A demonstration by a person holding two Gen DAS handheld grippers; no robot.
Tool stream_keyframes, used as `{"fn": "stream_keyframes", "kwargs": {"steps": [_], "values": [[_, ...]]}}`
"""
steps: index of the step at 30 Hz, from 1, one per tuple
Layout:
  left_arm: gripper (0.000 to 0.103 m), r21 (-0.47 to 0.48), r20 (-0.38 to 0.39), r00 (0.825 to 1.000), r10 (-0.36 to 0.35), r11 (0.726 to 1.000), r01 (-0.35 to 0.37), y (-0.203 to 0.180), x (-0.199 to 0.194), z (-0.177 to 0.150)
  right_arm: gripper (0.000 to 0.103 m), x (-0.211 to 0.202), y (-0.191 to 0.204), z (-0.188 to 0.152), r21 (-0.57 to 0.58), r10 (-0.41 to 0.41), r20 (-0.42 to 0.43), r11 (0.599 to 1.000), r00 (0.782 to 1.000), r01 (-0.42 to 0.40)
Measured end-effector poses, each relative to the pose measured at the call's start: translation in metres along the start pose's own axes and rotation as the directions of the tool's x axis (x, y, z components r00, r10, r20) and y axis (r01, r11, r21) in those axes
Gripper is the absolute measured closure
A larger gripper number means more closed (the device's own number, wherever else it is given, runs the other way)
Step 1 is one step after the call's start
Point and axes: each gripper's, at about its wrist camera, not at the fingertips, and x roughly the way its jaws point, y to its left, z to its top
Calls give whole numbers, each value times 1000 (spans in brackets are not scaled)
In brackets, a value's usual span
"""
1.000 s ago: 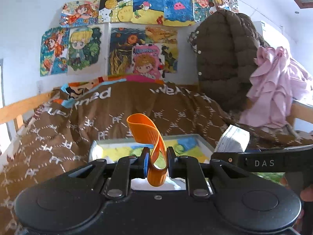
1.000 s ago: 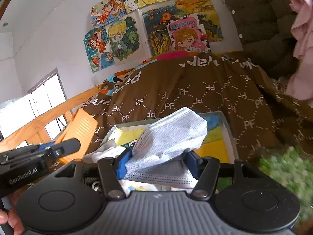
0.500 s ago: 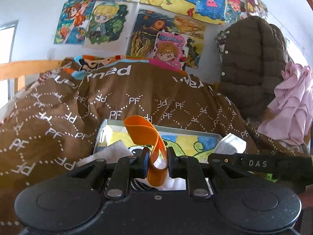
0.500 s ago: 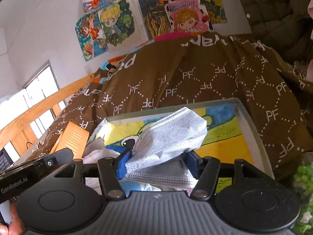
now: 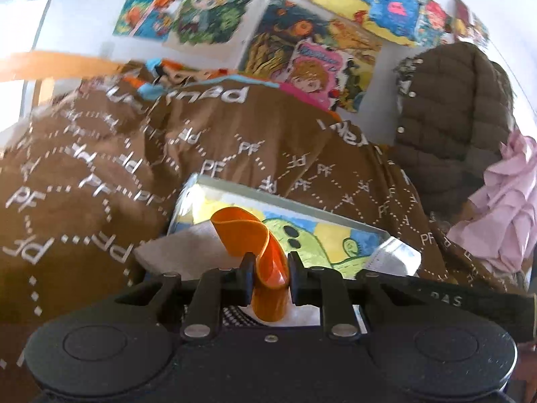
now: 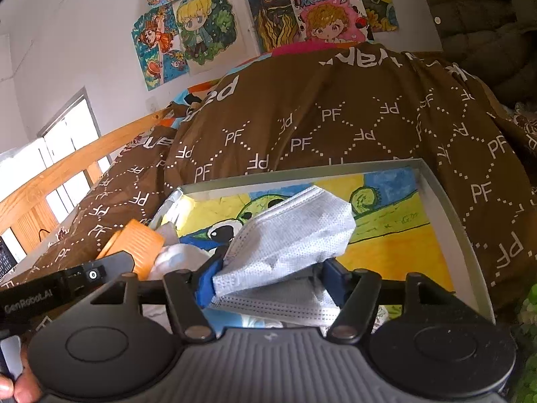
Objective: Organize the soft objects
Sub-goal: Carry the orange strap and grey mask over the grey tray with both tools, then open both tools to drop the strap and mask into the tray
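Note:
My left gripper (image 5: 268, 278) is shut on a folded orange rubbery band (image 5: 255, 235) and holds it over the near end of a grey tray (image 5: 302, 201) with a painted yellow, green and blue floor. My right gripper (image 6: 268, 280) is shut on a grey-white face mask (image 6: 292, 231) above the same tray (image 6: 446, 208). The orange band (image 6: 134, 245) and the left gripper show at the left of the right wrist view. The mask's corner (image 5: 392, 255) shows at the right of the left wrist view. White and blue soft items (image 6: 178, 252) lie in the tray's near left.
The tray rests on a brown quilt with PF lettering (image 6: 335, 121) on a bed. A wooden bed rail (image 6: 67, 164) runs along the left. A dark puffer jacket (image 5: 449, 121) and pink garment (image 5: 503, 201) hang at the right. Drawings cover the wall.
Both grippers have moved forward and down toward the tray, which now fills more of both views. Each keeps its hold on its object.

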Motion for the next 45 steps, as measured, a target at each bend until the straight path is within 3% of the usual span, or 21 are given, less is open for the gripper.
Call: {"fn": "stream_keyframes", "kwargs": {"steps": [15, 20, 22, 29, 37, 45], "values": [[70, -73, -31, 999, 38, 997, -40, 13, 6, -1, 21, 2, 1, 0, -2, -23, 2, 1000, 1000, 23], [58, -54, -35, 997, 63, 996, -65, 8, 4, 1, 14, 2, 1, 1, -12, -40, -8, 999, 999, 40], [48, -41, -33, 996, 80, 996, -81, 5, 3, 0, 12, 2, 0, 0, -18, -53, -13, 998, 999, 53], [36, -19, -35, 994, 104, 994, -104, -3, -3, 0, 8, -5, -4, 6, -4, -58, -13, 998, 998, 58], [24, 1, -5, 994, 113, 994, -113, -20, -23, 12, 3, -39, -7, 21, 20, -64, 39, 998, 997, 64], [11, 38, 96, 989, 115, 992, -119, -54, -66, 31, 0, -95, -5, 38, 13, -69, 121, 998, 990, 68]]}}
